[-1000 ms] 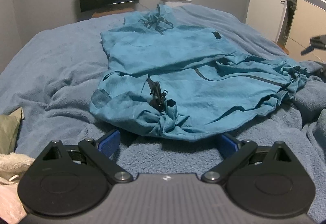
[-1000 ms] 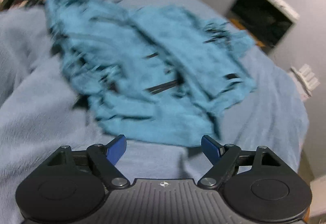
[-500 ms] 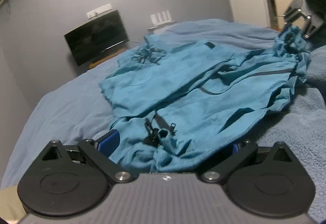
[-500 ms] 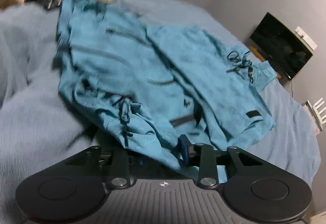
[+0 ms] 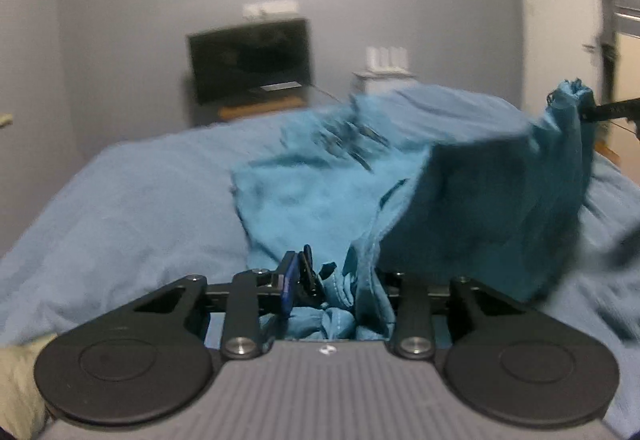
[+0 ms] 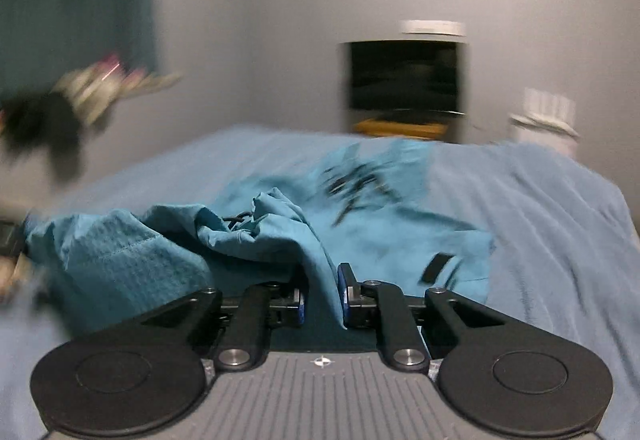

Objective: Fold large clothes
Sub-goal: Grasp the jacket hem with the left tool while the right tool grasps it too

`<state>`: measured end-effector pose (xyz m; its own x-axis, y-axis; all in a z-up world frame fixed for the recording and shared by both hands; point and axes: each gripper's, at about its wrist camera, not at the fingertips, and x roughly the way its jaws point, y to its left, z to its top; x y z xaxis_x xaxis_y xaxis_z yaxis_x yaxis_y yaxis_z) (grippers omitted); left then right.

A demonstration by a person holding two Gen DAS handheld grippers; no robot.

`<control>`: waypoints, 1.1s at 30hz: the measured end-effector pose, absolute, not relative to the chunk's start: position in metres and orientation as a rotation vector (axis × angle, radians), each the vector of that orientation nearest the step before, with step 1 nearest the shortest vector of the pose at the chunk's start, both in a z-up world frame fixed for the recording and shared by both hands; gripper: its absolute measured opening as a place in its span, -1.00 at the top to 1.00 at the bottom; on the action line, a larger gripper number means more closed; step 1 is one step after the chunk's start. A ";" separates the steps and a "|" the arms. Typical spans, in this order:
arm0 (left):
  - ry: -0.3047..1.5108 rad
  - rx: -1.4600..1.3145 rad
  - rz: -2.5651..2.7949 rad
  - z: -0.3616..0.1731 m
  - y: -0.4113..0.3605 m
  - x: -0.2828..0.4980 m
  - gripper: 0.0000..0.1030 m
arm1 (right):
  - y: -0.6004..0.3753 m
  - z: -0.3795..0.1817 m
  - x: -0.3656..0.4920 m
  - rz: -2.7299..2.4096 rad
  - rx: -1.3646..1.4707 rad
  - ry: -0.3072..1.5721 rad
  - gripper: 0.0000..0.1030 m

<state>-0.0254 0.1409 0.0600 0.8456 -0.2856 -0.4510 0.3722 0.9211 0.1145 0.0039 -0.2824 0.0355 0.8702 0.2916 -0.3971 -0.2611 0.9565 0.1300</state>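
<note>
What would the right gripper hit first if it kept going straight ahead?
The teal jacket: the right gripper already pinches a fold of it, and more lies bunched just ahead on the blue blanket. Depth beyond is blurry.

- You have one crumpled teal fabric jacket (image 5: 460, 200).
- You have one bed with a blue fleece blanket (image 5: 132, 192).
- You see one black flat screen (image 5: 250, 60).
- You hold two black grippers: left gripper (image 5: 332, 280), right gripper (image 6: 322, 296).

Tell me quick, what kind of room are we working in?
Most likely a bedroom: the teal garment lies on a bed with a blue blanket, and a dark screen stands on a low wooden stand against the grey wall.
</note>
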 end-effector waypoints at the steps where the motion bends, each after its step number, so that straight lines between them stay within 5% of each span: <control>1: 0.426 0.205 -0.324 0.063 0.136 -0.015 0.42 | -0.285 0.035 0.019 0.241 0.137 0.411 0.68; 12: 0.441 0.379 -0.217 0.061 0.047 0.153 0.42 | -0.320 -0.059 0.098 -0.063 0.380 0.337 0.73; 22: 0.515 0.493 -0.108 0.021 -0.011 0.311 0.41 | -0.351 -0.087 0.178 -0.110 0.483 0.240 0.74; 33: 0.641 0.459 -0.018 -0.041 -0.009 0.393 0.31 | -0.361 -0.096 0.263 -0.027 0.418 0.197 0.74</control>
